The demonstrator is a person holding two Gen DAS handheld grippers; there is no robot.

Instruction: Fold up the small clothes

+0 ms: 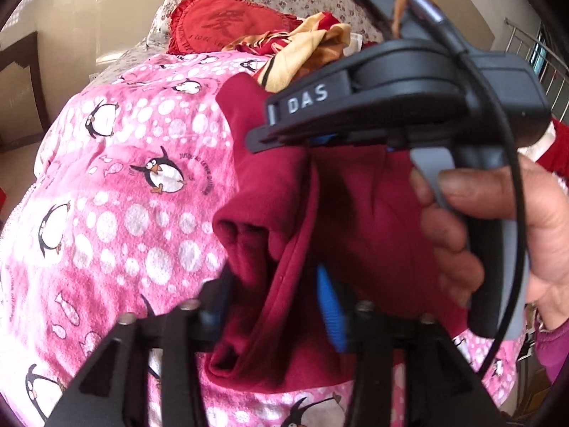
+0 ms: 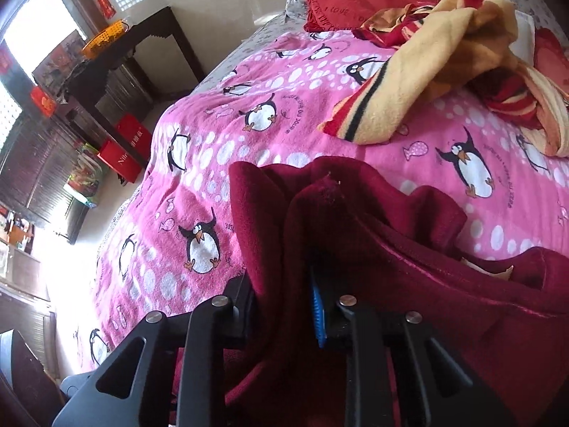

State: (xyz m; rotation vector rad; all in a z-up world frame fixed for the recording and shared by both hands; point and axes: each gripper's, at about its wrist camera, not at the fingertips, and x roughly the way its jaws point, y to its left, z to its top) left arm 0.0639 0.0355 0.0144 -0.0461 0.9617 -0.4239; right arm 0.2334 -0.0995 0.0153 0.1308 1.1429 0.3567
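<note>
A dark red fleece garment (image 1: 370,206) hangs bunched above the pink penguin blanket (image 1: 117,185). My left gripper (image 1: 274,302) is shut on a fold of the garment, with cloth packed between its blue pads. In the left wrist view my right gripper (image 1: 284,135) shows side-on, held in a hand just above and right of the left one, with the garment hanging from it. In the right wrist view my right gripper (image 2: 284,306) is shut on the garment (image 2: 409,249), which drapes to the right over the blanket (image 2: 213,163).
A crumpled yellow and red striped cloth (image 2: 426,82) lies further up the bed, also in the left wrist view (image 1: 302,46). A red heart cushion (image 1: 227,25) rests by the floral pillows. Dark furniture and red boxes (image 2: 121,149) stand left of the bed.
</note>
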